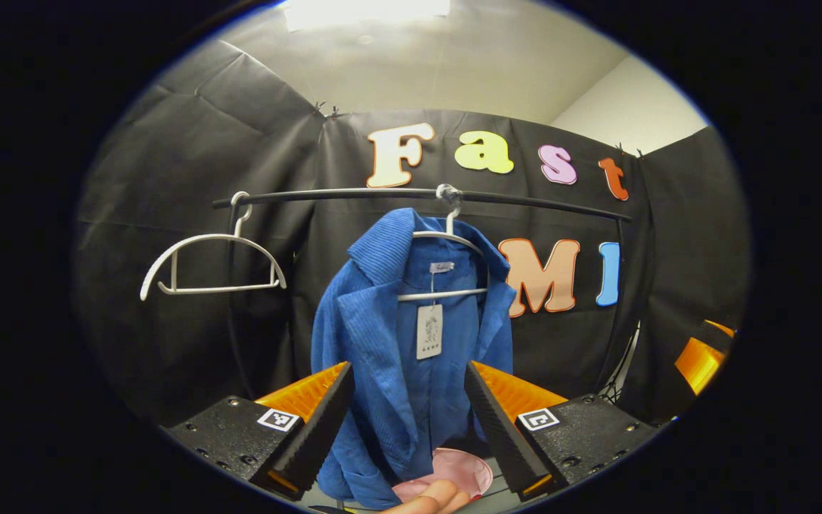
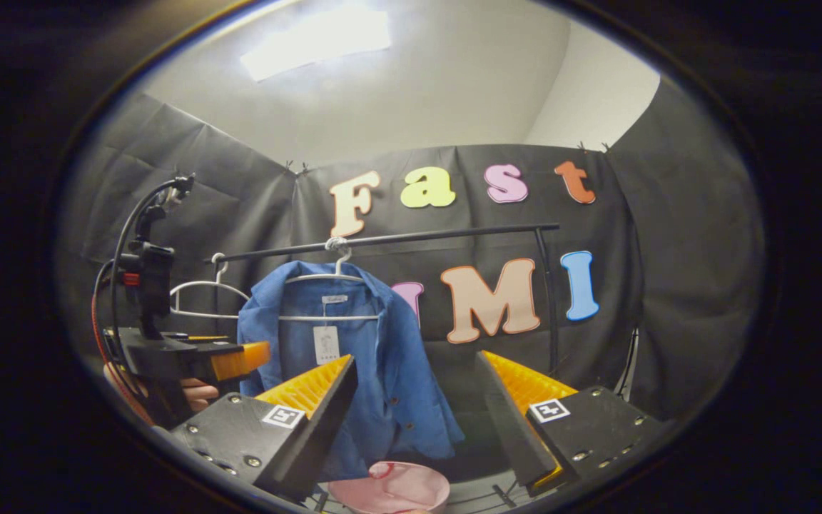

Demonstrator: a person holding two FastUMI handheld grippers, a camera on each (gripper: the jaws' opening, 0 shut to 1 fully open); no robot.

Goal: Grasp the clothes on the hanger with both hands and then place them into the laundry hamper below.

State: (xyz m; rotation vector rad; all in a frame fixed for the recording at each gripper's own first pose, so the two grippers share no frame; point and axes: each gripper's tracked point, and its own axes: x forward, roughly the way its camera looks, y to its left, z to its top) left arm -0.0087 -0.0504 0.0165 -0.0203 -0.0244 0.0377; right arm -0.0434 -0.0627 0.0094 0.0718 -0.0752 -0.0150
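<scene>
Pink hamper (image 2: 391, 489) cut off below; jacket tag (image 1: 429, 331) print illegible.

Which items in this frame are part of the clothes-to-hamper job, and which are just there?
Part of the job:
- blue jacket on its white hanger
- pink hamper beneath it
- left gripper and right gripper, both open, short of the jacket

Just there:
- empty white hanger on the black rail
- paper tag on the jacket

Both views face the hanging blue jacket (image 1: 404, 343) (image 2: 354, 357); left gripper view nearer.
</scene>
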